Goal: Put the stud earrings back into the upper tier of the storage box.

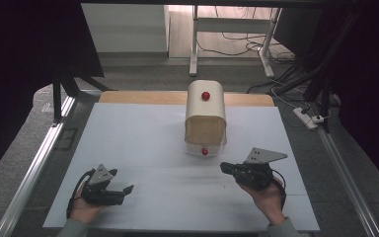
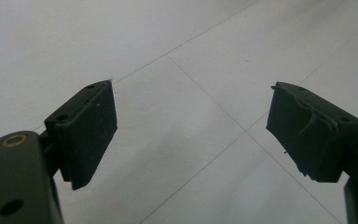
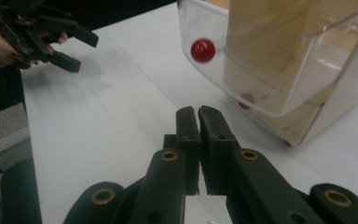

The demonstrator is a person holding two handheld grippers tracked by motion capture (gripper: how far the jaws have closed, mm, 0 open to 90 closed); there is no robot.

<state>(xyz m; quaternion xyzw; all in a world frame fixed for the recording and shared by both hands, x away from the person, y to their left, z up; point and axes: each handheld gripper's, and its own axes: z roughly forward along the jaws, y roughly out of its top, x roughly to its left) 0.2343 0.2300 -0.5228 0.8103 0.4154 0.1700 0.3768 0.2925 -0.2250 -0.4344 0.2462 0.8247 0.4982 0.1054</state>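
Note:
A cream bread box (image 1: 206, 117) with a clear roll-front lid stands at the middle of the white table top (image 1: 143, 133). One red knob (image 1: 206, 95) sits on its top, another red knob (image 1: 205, 151) low on the clear front (image 3: 203, 50). My right gripper (image 1: 224, 168) hovers just right of the box's front, jaws shut with nothing between them (image 3: 198, 112). My left gripper (image 1: 127, 189) rests near the front left, jaws wide open over bare table (image 2: 191, 126).
A wooden strip (image 1: 128, 97) runs along the table's far edge. Metal rails (image 1: 34, 163) flank both sides. Beyond the table stand a desk frame (image 1: 232, 29), loose cables and a power strip (image 1: 307, 117) on the floor.

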